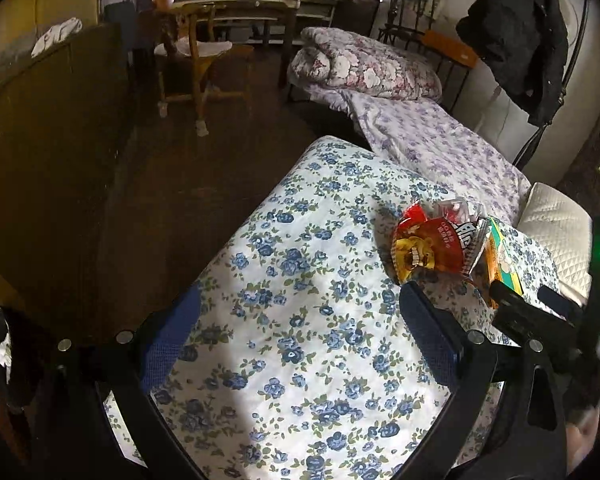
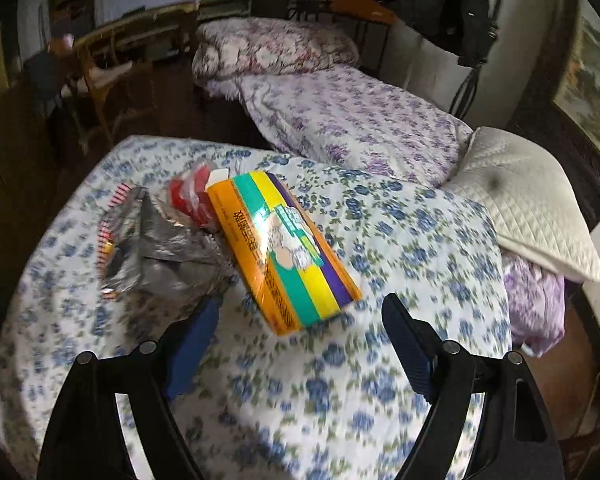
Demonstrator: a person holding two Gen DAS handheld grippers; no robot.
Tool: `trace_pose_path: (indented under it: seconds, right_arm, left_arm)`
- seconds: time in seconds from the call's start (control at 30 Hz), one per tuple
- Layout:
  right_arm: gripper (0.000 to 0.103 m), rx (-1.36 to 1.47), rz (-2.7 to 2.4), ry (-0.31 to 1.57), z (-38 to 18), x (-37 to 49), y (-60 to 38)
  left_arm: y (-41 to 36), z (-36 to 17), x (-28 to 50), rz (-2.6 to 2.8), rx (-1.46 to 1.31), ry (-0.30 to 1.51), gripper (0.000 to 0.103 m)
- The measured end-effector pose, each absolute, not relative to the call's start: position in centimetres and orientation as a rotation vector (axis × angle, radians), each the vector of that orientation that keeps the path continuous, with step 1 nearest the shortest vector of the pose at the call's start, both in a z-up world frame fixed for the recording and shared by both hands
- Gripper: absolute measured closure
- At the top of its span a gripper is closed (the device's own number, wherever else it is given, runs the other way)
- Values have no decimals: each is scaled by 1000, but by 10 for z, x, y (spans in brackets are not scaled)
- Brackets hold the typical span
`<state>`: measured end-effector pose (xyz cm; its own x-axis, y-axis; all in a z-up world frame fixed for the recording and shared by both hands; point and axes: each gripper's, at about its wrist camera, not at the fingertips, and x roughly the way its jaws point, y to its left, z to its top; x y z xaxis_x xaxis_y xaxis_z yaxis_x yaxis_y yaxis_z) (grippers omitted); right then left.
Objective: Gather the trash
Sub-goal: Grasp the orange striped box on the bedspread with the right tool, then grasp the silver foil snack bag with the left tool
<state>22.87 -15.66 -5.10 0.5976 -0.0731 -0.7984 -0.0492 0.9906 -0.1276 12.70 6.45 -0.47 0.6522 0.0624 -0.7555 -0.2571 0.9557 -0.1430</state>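
Note:
On the blue-flowered bedspread (image 1: 292, 264) lies a small heap of trash: a red and yellow snack bag (image 1: 432, 248), a clear and red wrapper (image 1: 452, 206) behind it, and a striped pack (image 1: 504, 260) at its right. My left gripper (image 1: 300, 320) is open over bare bedspread, with the heap just beyond its right finger. In the right wrist view the striped orange, green, yellow and purple pack (image 2: 288, 248) lies lengthwise. Its near end reaches in between the wide-open fingertips of my right gripper (image 2: 304, 300) without touching the pads. The snack bag's crumpled silver side (image 2: 160, 248) and the red wrapper (image 2: 192, 196) lie left of it.
A white quilted pillow (image 2: 528, 200) lies at the right. A purple-flowered sheet (image 2: 352, 124) and a folded floral quilt (image 2: 272, 48) lie beyond. Dark floor (image 1: 172, 184), a wooden chair (image 1: 196, 60) and a table (image 1: 240, 4) are at the left. A black coat (image 1: 520, 36) hangs at the back right.

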Motion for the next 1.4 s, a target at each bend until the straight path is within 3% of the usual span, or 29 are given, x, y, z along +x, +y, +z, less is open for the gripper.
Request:
trace_pose_path:
  seconds: [0.2, 0.23, 0.27, 0.57, 0.6, 0.63, 0.8, 1.07, 1.33, 1.37, 1.4]
  right_arm:
    - [18, -180, -5, 974, -64, 260, -151]
    - [22, -158, 4, 976, -67, 262, -152]
    - [41, -118, 3, 977, -69, 263, -156]
    - [49, 115, 3, 1040, -47, 196, -186]
    - [59, 154, 7, 1055, -43, 178, -191]
    - [63, 207, 18, 1061, -41, 160, -196]
    - [63, 321, 28, 1057, -55, 101, -207]
    - [62, 366, 67, 1041, -60, 104, -218]
    - [62, 385, 92, 1044, -61, 106, -222]
    - [62, 385, 95, 1044, -61, 106, -222]
    - [62, 385, 98, 1044, -61, 106, -223]
  left_arm:
    - [60, -6, 129, 172, -226, 844, 8]
    - [59, -7, 130, 174, -216, 845, 8]
    - [59, -8, 131, 177, -204, 845, 8]
    - [58, -11, 134, 178, -181, 846, 8]
    - [56, -10, 134, 177, -172, 843, 8]
    - [54, -10, 134, 174, -161, 841, 8]
    - [37, -11, 142, 127, -115, 848, 8]
    - [-20, 3, 174, 5, -14, 790, 7]
    - [-53, -32, 218, 117, 133, 856, 7]
    - [-51, -34, 221, 117, 128, 858, 8]
    - [-49, -36, 224, 113, 115, 856, 17]
